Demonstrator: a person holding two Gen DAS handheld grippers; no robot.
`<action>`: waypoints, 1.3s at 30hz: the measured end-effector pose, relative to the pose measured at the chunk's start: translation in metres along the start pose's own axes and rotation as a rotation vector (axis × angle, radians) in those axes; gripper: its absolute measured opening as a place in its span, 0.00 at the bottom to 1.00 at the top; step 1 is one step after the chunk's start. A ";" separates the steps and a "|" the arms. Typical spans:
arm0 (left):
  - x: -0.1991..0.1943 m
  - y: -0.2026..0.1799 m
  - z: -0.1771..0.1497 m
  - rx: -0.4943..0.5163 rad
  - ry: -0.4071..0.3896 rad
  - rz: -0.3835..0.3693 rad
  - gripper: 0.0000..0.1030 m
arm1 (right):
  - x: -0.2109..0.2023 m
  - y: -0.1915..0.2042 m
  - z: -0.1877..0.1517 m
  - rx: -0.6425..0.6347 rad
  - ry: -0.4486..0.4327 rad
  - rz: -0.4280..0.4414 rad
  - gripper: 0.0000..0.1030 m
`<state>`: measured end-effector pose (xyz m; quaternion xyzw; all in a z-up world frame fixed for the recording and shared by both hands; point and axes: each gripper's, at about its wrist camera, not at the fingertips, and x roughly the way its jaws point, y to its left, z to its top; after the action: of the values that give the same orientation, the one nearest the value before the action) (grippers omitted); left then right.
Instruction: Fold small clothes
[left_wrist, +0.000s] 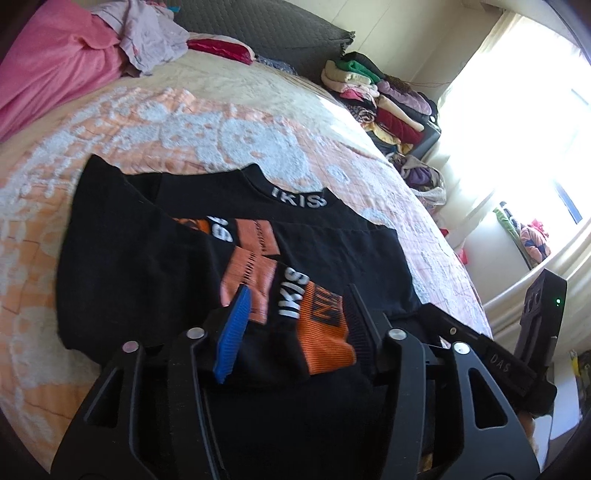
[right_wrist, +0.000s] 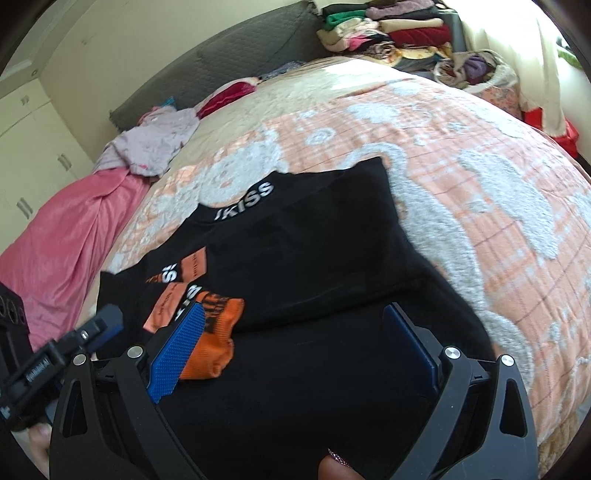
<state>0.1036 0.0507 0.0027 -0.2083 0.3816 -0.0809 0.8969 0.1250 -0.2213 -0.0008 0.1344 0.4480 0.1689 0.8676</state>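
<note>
Black shirt (left_wrist: 207, 258) with the orange patches and white lettering is lying flat on your bed (left_wrist: 184, 122), on the peach-and-white quilt, collar pointing toward 12 o'clock in both wrist views. An orange cuff (left_wrist: 325, 332) is folded onto the shirt at the near edge.

Your left tongs (left_wrist: 295, 317) are partly spread, and that orange cuff sits in the gap between them. The pads don't look like they're pinching it. Your right tongs (right_wrist: 295, 347) are wide apart over the shirt's near hem, with only flat black cloth between the pads (right_wrist: 410, 339), nothing gripped. In the right view the orange cuff shows at about 9 o'clock, just beside the left pad.

Off at 12 to 1 o'clock there's a stack of folded clothes (left_wrist: 376, 99) by the bright window, and a pink blanket (left_wrist: 48, 70) with a crumpled pale garment (left_wrist: 147, 40) at roughly 10 o'clock.
</note>
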 end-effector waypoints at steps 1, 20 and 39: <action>-0.004 0.004 0.001 0.002 -0.007 0.012 0.50 | 0.003 0.004 -0.001 -0.013 0.007 0.006 0.93; -0.051 0.069 0.002 -0.117 -0.088 0.141 0.77 | 0.078 0.057 -0.010 -0.133 0.120 0.061 0.65; -0.068 0.091 -0.001 -0.186 -0.116 0.162 0.77 | 0.047 0.096 0.007 -0.256 -0.008 0.165 0.15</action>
<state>0.0542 0.1524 0.0065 -0.2633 0.3505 0.0394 0.8979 0.1396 -0.1153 0.0059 0.0598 0.4068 0.2949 0.8625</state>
